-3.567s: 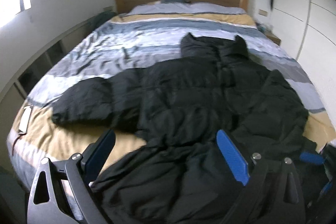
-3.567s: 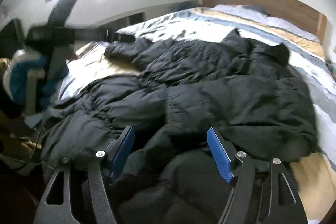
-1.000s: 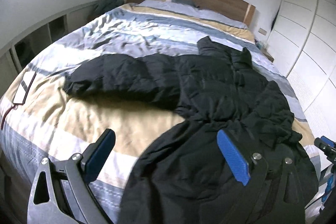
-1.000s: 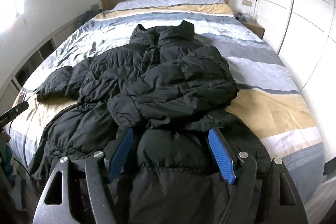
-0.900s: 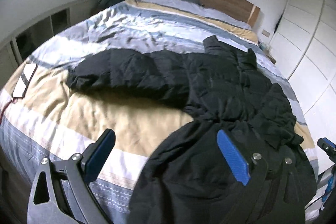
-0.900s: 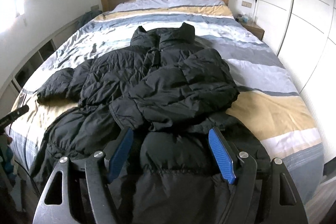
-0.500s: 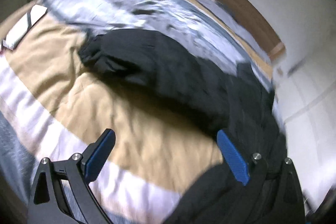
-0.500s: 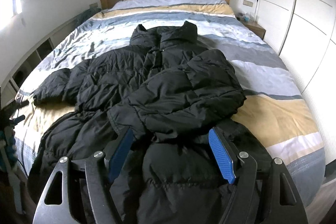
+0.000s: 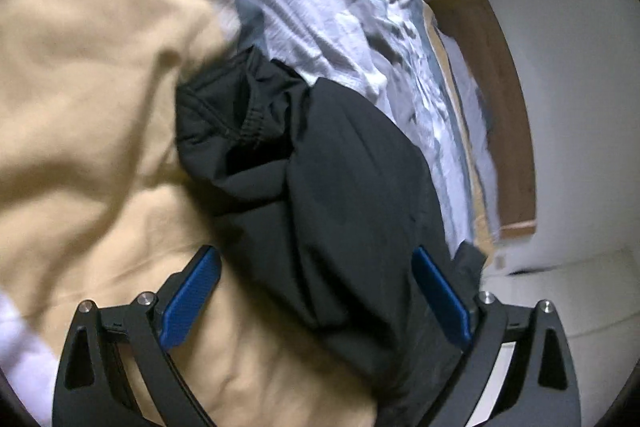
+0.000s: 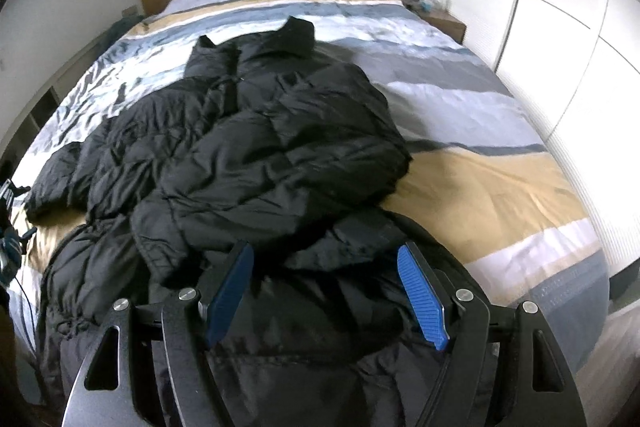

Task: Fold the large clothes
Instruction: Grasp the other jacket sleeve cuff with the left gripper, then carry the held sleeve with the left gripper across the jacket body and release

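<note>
Black jacket [image 10: 256,147] lies on bed [image 10: 480,187]; both hand-held grippers' jaws apart, gripping nothing

Each gripper, left gripper [image 9: 316,291] and right gripper [image 10: 324,291], has 2 black skeletal fingers with triangular cutouts, silver screws and ribbed blue pads [image 10: 422,301] facing inward.

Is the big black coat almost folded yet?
Not nearly. Done: one sleeve lies folded across the black coat on the bed. In hand: the left hand-held gripper, open, is over the other sleeve's cuff. Left: that sleeve and the body.
</note>
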